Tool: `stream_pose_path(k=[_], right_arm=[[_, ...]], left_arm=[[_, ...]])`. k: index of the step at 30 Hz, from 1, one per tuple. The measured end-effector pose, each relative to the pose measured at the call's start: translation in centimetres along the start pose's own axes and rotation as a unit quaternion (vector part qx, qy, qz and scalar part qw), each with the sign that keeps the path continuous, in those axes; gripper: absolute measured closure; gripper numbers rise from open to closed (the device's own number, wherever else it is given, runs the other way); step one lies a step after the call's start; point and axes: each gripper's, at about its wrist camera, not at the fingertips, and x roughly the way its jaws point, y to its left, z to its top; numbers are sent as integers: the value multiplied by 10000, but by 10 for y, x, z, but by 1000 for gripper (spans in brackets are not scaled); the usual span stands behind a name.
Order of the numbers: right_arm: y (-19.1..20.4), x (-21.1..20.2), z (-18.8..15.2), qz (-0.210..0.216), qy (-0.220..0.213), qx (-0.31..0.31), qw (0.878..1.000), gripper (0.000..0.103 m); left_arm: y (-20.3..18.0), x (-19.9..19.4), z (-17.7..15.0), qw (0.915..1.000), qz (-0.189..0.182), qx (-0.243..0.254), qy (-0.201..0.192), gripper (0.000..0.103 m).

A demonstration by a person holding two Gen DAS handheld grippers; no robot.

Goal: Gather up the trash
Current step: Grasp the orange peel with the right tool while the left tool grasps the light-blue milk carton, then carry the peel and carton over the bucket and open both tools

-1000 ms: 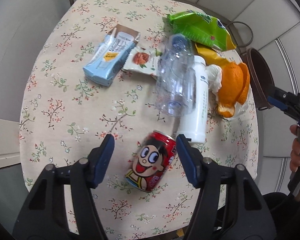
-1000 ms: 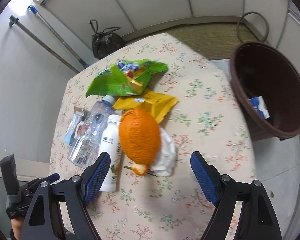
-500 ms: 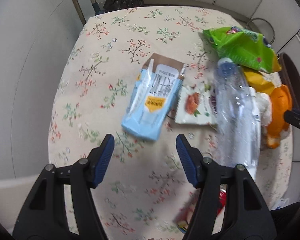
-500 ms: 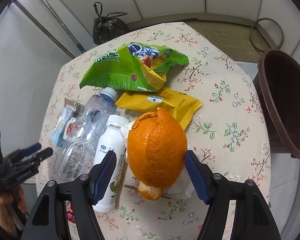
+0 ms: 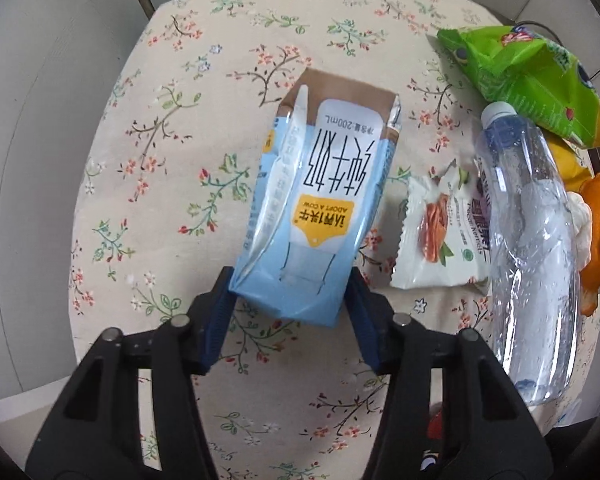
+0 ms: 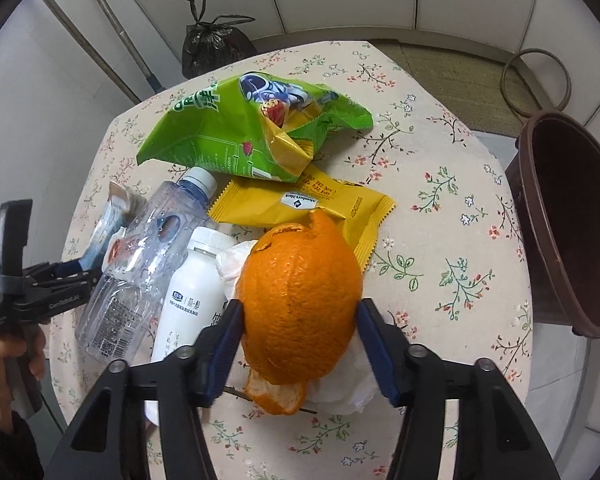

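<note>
A light blue milk carton point(image 5: 316, 208) lies on the floral tablecloth point(image 5: 172, 160). My left gripper point(image 5: 290, 280) points down over its near end. Its jaws are closing, and both blue pads touch the carton's sides. A large orange peel point(image 6: 300, 296) rests on a crumpled white tissue point(image 6: 340, 384). My right gripper point(image 6: 299, 307) straddles the peel, jaws closing, with a pad against each flank. In the right wrist view the left gripper point(image 6: 60, 276) shows at the far left, held by a hand point(image 6: 4, 364).
A clear plastic bottle point(image 6: 148, 248), a white bottle point(image 6: 196, 296), a green chip bag point(image 6: 252, 132), a yellow wrapper point(image 6: 300, 204) and a small snack wrapper point(image 5: 440, 232) crowd the table. A brown bin point(image 6: 572, 232) stands off its right edge. A black bag point(image 6: 212, 44) sits behind.
My left gripper moved off the red can to the milk carton, came down and closed in on it. My right gripper sank over the orange peel and its jaws narrowed onto it.
</note>
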Motion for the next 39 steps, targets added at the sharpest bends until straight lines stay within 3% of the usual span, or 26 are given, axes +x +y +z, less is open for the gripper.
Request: stream_pose_path(k=[4,10,16,26,39], right_arm=[[-4,-7,0,112,-41,-2,9999,65],[-9,-38,-5,414,-260,46,9988,68],[-18,-76,-11,777,-540,203,9953,68],[-43,-141,-32,1073,-1121,306,9874,68],[-109,-204,-53,903,-1832,760,9760,68]], left_arm=[[11,-11,-14,9994,-2,-330,-136,48],[19,-59,-36,9965,73,-614,-565,48],[0,-109,-60,9927,77,-680,-997,48],[-60,-154,-70,9871,-227,-277,-1562,48],[-155,-197,-73,9735,-711,529,-2110,48]])
